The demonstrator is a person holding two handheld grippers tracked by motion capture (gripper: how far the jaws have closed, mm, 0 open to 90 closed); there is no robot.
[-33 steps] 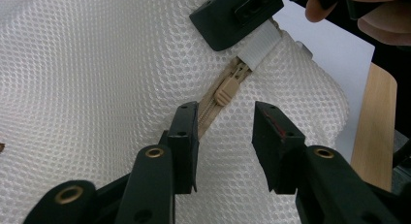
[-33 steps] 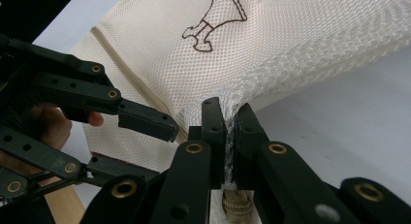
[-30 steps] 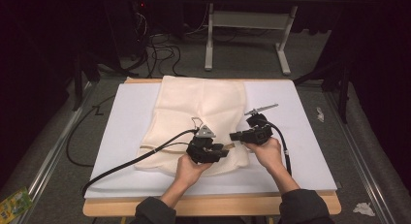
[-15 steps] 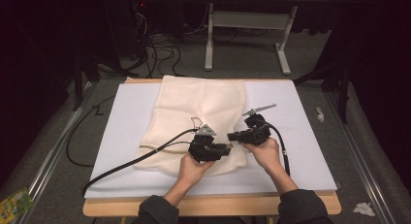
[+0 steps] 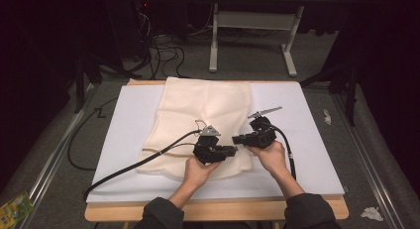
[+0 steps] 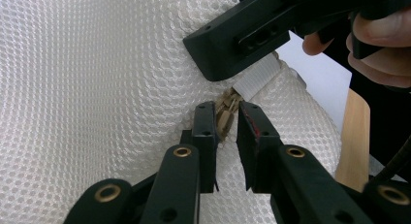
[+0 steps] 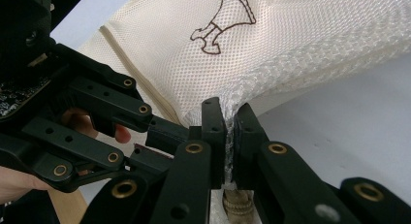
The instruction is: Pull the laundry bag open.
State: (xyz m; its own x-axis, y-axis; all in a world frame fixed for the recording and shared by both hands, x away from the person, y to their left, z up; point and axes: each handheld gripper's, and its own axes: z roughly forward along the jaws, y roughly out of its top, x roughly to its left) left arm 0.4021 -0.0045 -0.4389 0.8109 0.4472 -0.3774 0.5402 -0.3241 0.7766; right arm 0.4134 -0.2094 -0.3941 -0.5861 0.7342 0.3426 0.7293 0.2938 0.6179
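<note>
One white table top [image 5: 317, 140] is seen from above, and on it one cream mesh laundry bag [image 5: 208, 110] is spread flat, its far edge reaching the table's back rim and its near corner lying toward the person's side. Two hand-held grippers are brought together at that near corner of the bag. The right gripper [image 7: 229, 136] is clamped on a bunched fold of the bag's mesh edge, with the netting squeezed tight between its jaws. The left gripper [image 6: 227, 129] has just been closing: its jaws are drawn in on either side of one tan zipper pull [image 6: 224, 118] at the bag's corner, though contact with the pads is hard to judge at this angle. One white fabric tab [image 6: 254, 78] is seen just beyond the pull, under the right gripper's jaw tip.
</note>
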